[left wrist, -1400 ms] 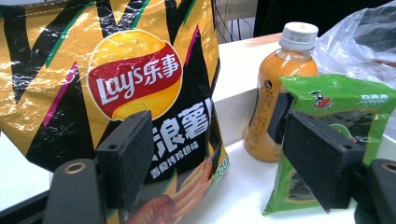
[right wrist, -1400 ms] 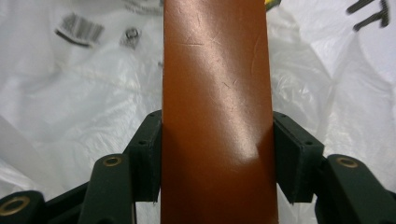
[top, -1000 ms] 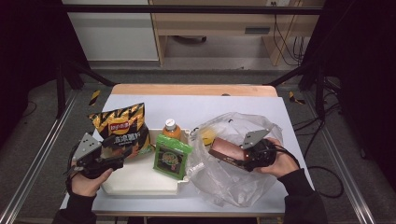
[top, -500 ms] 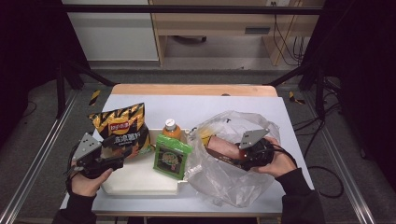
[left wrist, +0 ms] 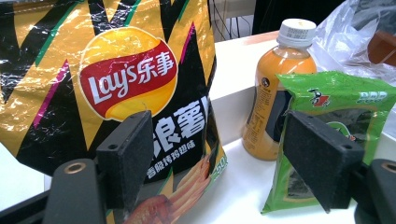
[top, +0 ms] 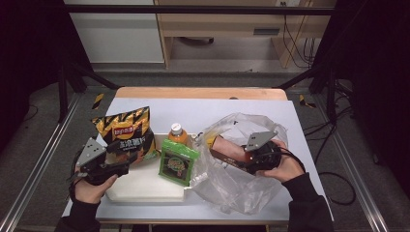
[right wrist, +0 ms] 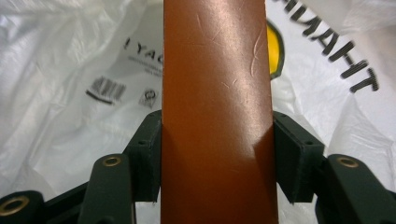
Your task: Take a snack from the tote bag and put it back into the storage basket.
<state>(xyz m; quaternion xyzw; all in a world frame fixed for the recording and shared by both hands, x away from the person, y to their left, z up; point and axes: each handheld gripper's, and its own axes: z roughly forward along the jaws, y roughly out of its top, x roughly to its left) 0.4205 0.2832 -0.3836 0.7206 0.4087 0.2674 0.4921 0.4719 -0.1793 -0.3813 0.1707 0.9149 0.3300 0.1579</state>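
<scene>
The right gripper (top: 240, 158) squeezes a brown box (right wrist: 215, 112) inside the clear bag (top: 241, 191) on the white table (top: 203, 111) — grey floor (top: 43, 145) around. The left gripper (left wrist: 212, 154) is open by the chip bag (left wrist: 107, 79).

Left gripper (top: 126, 166) low near the table's front, jaws apart, nothing between. Right gripper (top: 227, 155) angled inward, jaws clamped on what it holds.

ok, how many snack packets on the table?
2: chip bag at the left, green packet beside the bottle. The plastic bag may hide more.
</scene>
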